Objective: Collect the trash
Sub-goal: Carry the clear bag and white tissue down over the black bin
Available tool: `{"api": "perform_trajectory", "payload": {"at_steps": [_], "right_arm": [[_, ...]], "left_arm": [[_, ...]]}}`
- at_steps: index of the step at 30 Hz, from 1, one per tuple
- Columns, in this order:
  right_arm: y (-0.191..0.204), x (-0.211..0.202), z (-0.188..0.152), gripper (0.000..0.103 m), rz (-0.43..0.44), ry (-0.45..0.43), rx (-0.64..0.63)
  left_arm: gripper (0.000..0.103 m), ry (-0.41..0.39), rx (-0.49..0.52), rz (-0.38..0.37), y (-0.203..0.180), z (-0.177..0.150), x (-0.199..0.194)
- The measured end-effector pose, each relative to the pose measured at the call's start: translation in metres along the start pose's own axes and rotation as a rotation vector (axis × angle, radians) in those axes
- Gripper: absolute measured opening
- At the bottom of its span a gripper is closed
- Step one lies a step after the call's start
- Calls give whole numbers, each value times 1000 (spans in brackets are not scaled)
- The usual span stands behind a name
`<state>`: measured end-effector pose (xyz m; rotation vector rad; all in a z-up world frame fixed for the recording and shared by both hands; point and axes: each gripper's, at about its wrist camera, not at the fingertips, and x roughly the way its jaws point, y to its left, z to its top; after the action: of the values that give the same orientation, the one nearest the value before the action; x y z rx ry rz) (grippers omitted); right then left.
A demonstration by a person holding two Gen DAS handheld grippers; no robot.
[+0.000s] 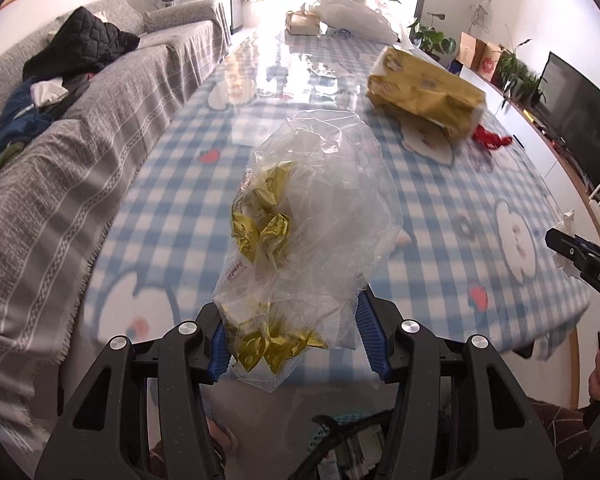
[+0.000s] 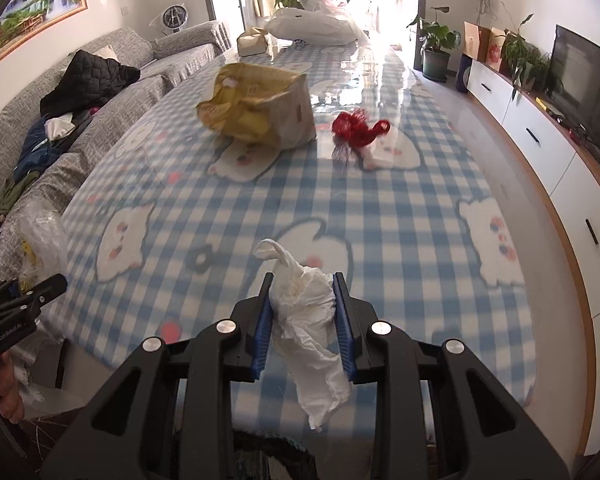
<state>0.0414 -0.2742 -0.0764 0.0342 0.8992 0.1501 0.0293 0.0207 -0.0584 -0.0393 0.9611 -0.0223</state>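
My left gripper (image 1: 292, 336) is shut on a crumpled clear plastic bag (image 1: 320, 208) with gold foil wrappers inside, held above the near end of the blue checked table (image 1: 172, 184). My right gripper (image 2: 303, 322) is shut on a crumpled white tissue (image 2: 312, 320), held over the table's near edge. A yellow tissue pack (image 1: 424, 92) lies further up the table; it also shows in the right wrist view (image 2: 260, 104). A red scrap (image 2: 358, 126) lies beside it, also seen in the left wrist view (image 1: 490, 138). The left gripper and its bag (image 2: 40, 236) show at the right wrist view's left edge.
A grey sofa (image 1: 60, 152) with clothes runs along the table's left side. A white bag (image 2: 316, 24) and a box (image 2: 252, 42) sit at the far end. A white cabinet (image 2: 540, 148) with a TV (image 2: 584, 80) and plants lines the right wall.
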Motion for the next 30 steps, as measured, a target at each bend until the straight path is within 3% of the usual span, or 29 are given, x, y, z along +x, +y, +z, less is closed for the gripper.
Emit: {"api": "perform_trajectory", "payload": {"at_steps": [17, 30], "right_arm": [[25, -42, -73, 27, 21, 4, -28], [37, -52, -146, 27, 20, 70, -41]], "left_arm": [[52, 20, 15, -32, -26, -72, -37], [52, 81, 41, -47, -46, -136, -42]]}}
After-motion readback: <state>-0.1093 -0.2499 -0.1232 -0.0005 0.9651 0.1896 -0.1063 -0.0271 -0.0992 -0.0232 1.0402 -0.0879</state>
